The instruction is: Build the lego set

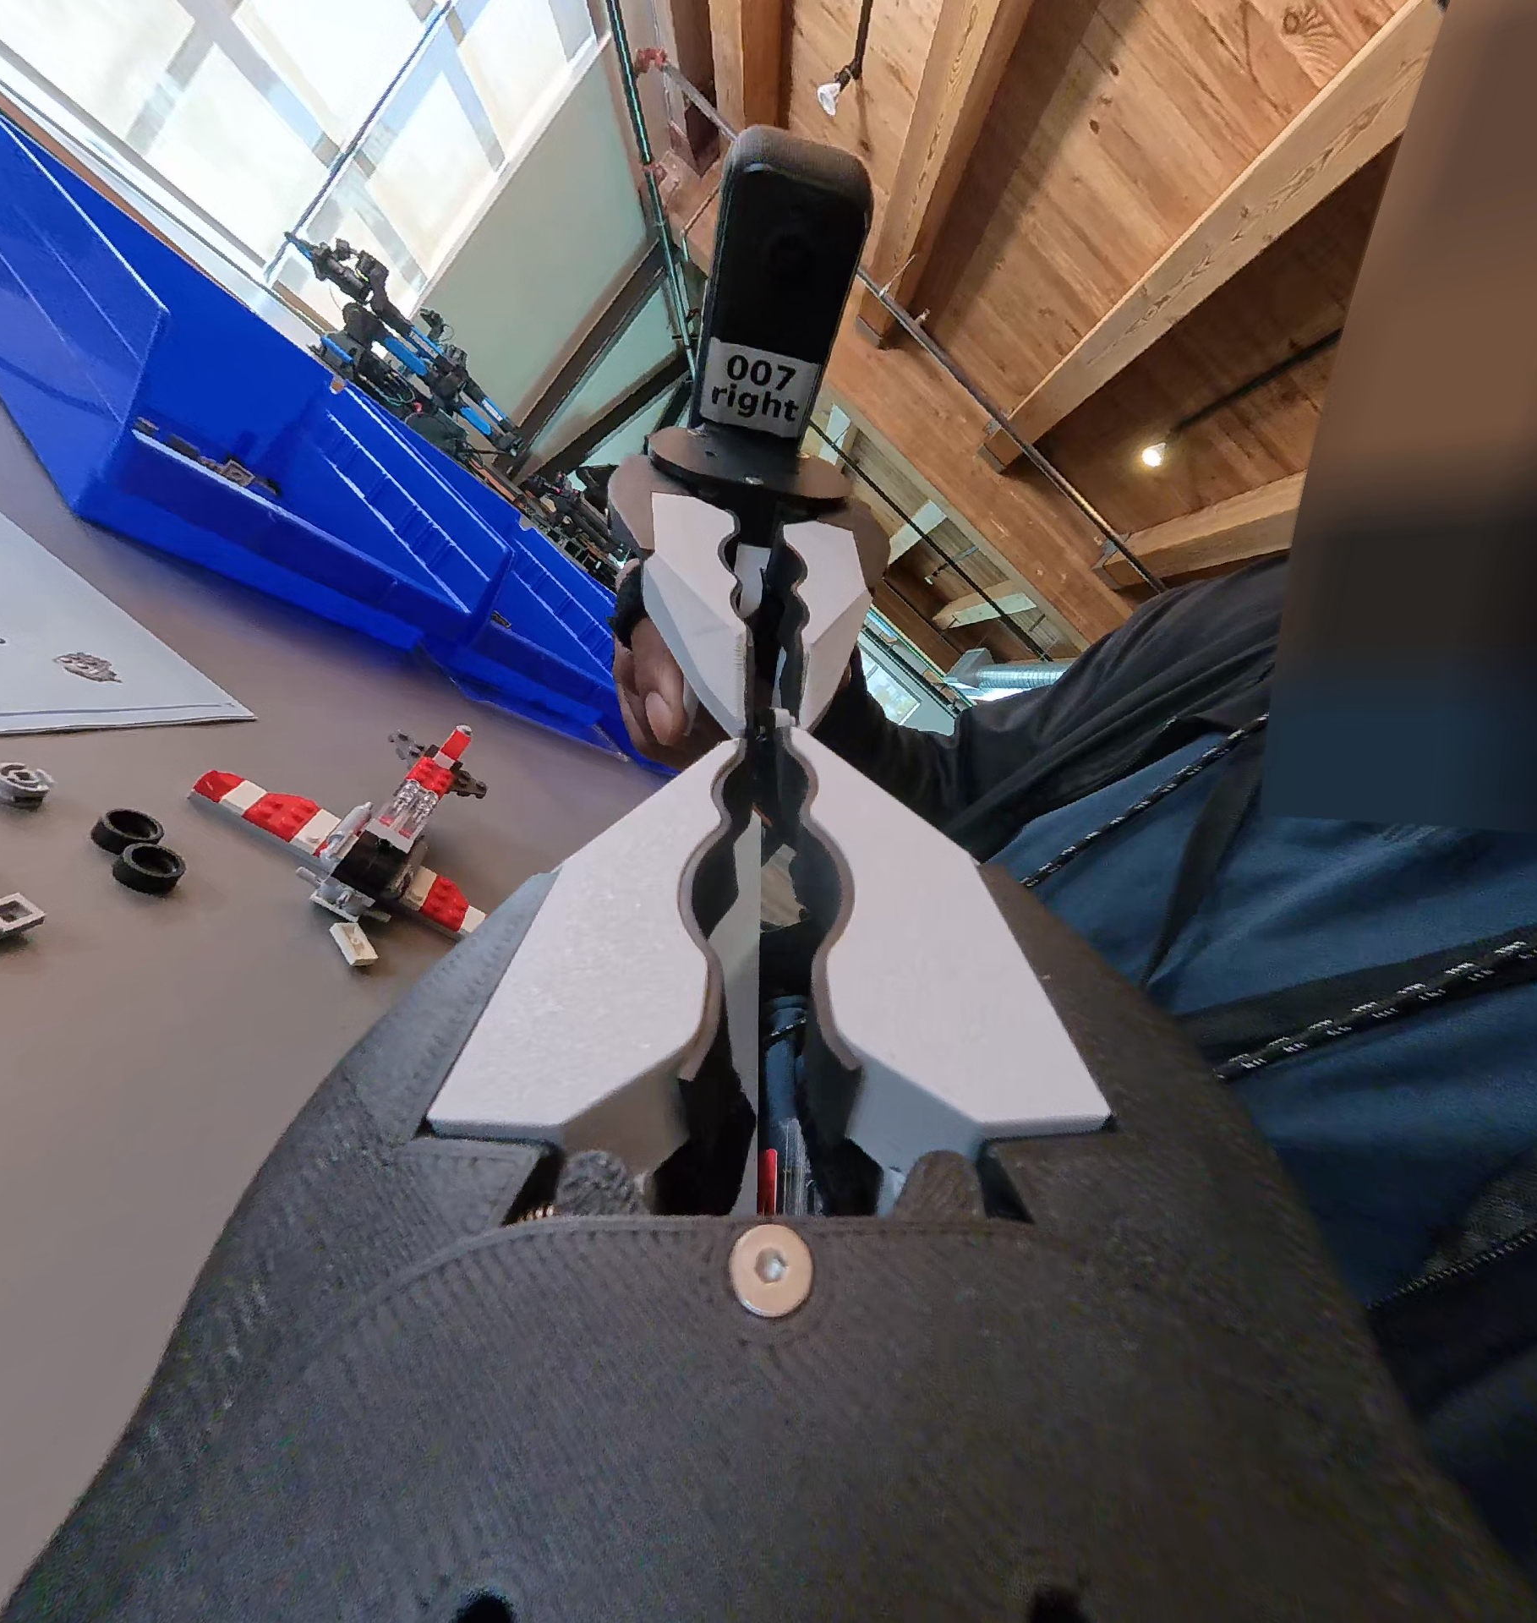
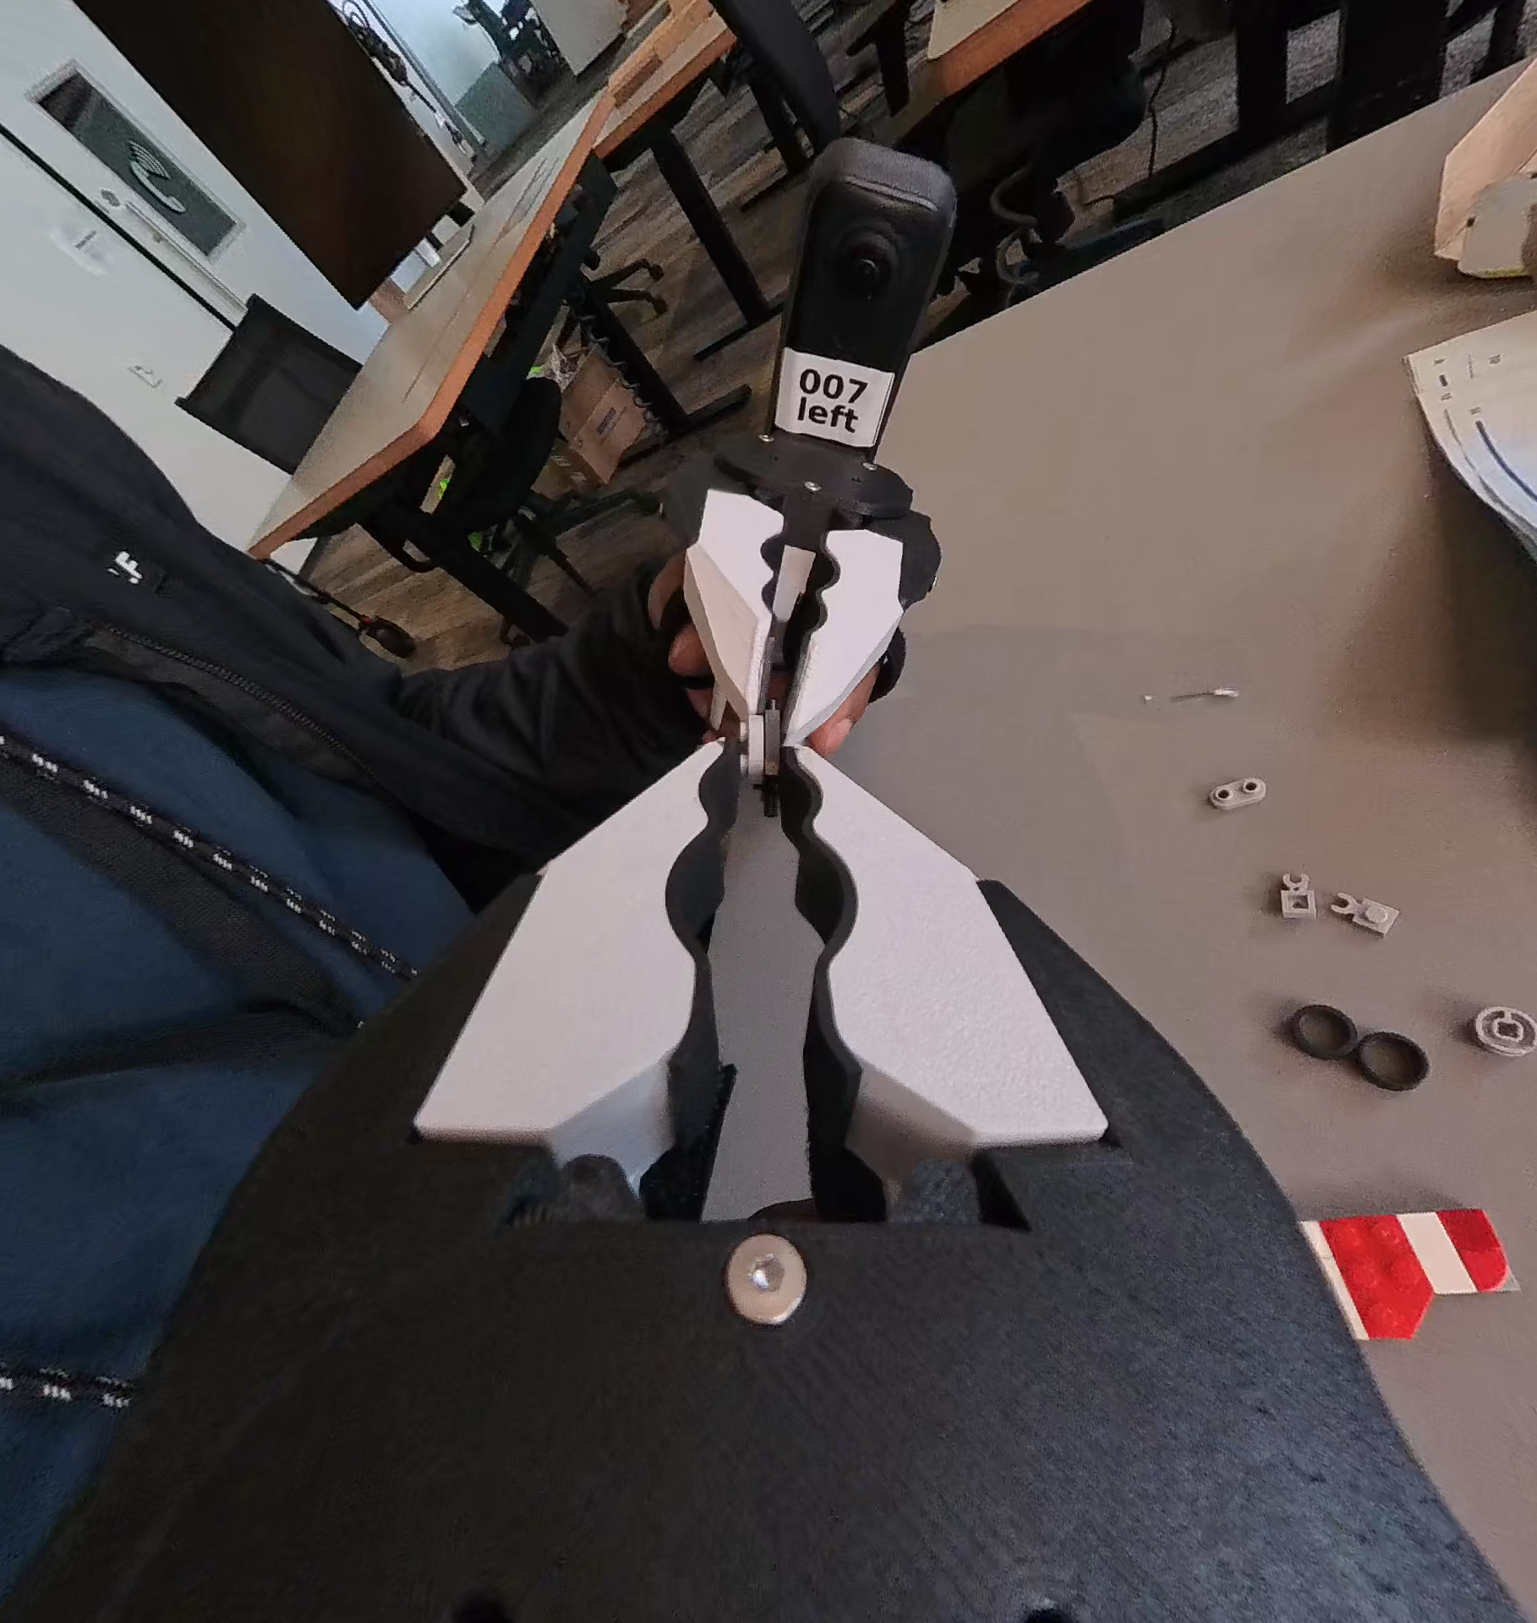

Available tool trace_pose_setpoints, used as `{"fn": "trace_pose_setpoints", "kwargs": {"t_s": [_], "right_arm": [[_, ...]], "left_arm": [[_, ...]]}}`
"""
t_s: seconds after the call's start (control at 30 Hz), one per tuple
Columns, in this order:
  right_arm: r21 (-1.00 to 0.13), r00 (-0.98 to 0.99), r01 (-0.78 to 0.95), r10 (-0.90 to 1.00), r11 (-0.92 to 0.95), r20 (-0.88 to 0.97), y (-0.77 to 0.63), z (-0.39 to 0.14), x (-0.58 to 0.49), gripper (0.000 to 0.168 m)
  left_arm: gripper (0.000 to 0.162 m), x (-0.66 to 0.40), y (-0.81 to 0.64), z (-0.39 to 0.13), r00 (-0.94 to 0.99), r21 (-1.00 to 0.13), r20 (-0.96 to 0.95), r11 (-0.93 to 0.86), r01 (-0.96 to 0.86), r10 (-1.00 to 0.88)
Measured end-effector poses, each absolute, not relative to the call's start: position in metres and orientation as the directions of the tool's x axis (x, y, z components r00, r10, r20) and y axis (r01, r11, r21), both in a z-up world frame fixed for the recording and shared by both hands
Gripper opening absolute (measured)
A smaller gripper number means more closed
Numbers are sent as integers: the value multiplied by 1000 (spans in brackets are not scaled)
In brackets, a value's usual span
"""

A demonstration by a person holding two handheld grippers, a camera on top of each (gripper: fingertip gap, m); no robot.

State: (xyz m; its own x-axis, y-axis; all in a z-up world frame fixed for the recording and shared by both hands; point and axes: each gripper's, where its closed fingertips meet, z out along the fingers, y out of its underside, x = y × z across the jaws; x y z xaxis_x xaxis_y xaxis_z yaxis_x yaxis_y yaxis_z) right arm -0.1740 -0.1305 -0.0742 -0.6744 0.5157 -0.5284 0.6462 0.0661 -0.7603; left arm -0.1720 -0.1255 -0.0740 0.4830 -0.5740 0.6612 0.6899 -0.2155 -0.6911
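Observation:
My left gripper (image 1: 762, 745) and my right gripper (image 2: 761, 762) face each other tip to tip above the grey table (image 2: 1143, 571). Where the tips meet, a small white lego piece (image 2: 758, 742) with a black pin (image 2: 769, 795) is clamped. It shows as a small pale piece (image 1: 782, 718) in the left wrist view. Both grippers look shut on small pieces there; which holds which part is hard to tell. The red-and-white lego plane (image 1: 370, 843) lies on the table to the left; its wing (image 2: 1406, 1273) shows in the right wrist view.
Loose parts lie on the table: two black tyres (image 2: 1353, 1045), a grey round piece (image 2: 1507, 1029), grey clip pieces (image 2: 1340, 909) and a small two-hole plate (image 2: 1237, 792). Blue bins (image 1: 220, 439) and the instruction booklet (image 1: 62, 632) lie beyond. A person's dark jacket (image 2: 176, 878) is close by.

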Motion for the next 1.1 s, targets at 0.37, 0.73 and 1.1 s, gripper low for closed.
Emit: {"fn": "trace_pose_setpoints", "kwargs": {"t_s": [0.37, 0.73, 1.1], "right_arm": [[-757, -582, 653, 654, 22, -483, -105, -94, -206, 29], [-636, -786, 464, 618, 617, 26, -90, -174, -264, 29], [-481, -903, 335, 423, 810, 83, -89, -216, -278, 27]], "left_arm": [[1, -205, -124, -92, 475, -598, 767, -214, 772, -432], [2, -280, -132, -137, 367, -373, 922, -26, 927, -124], [2, -286, -138, -134, 357, -361, 922, -4, 933, -148]]}}
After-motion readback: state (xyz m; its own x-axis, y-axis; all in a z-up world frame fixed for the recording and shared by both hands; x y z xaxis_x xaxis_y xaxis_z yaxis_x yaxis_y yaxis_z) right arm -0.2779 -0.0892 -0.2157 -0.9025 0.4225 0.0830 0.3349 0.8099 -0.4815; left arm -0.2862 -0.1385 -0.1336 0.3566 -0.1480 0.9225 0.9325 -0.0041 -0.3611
